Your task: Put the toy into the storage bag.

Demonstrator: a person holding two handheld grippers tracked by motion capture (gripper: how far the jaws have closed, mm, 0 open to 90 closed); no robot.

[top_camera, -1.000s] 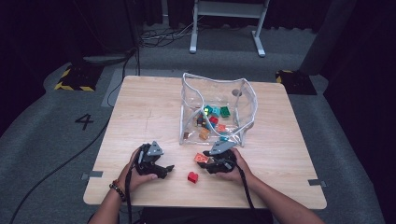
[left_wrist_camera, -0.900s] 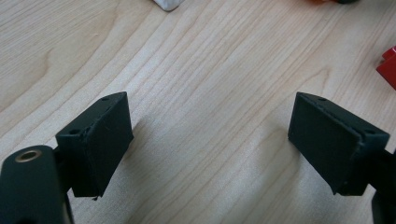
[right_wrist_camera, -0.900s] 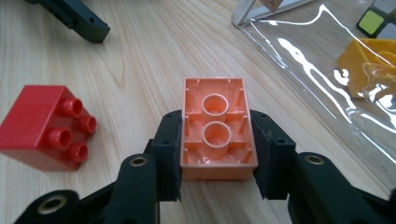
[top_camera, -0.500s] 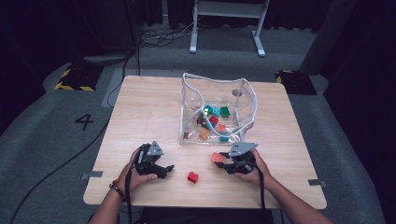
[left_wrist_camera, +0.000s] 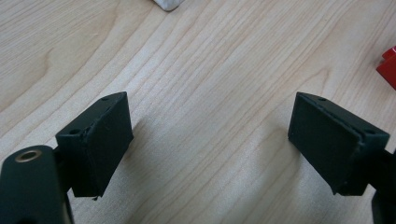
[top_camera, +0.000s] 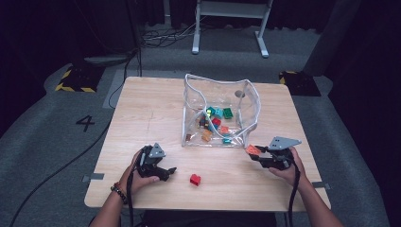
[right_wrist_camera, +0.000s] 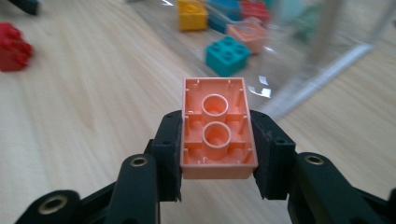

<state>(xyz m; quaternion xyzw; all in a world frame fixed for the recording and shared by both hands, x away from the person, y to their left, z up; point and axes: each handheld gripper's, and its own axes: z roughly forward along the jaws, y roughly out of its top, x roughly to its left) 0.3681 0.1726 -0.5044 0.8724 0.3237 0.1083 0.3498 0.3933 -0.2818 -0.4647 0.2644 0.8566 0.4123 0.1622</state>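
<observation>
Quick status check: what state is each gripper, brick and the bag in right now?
Right gripper: shut on the orange brick, hollow underside facing the camera, carried above the table.
Left gripper: open, nothing between its jaws, low over the table.
Red brick: loose on the table, untouched.
Clear bag: open-topped, standing, bricks inside.

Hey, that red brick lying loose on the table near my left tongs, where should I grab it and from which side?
Probably from straight above, tongs closing on two opposite flat side walls of the red brick. It sits alone on the table with room all round, and flat walls suit the flat pads better than its bumpy top would. The left tongs are open and nearest; the right tongs already hold an orange brick.
</observation>
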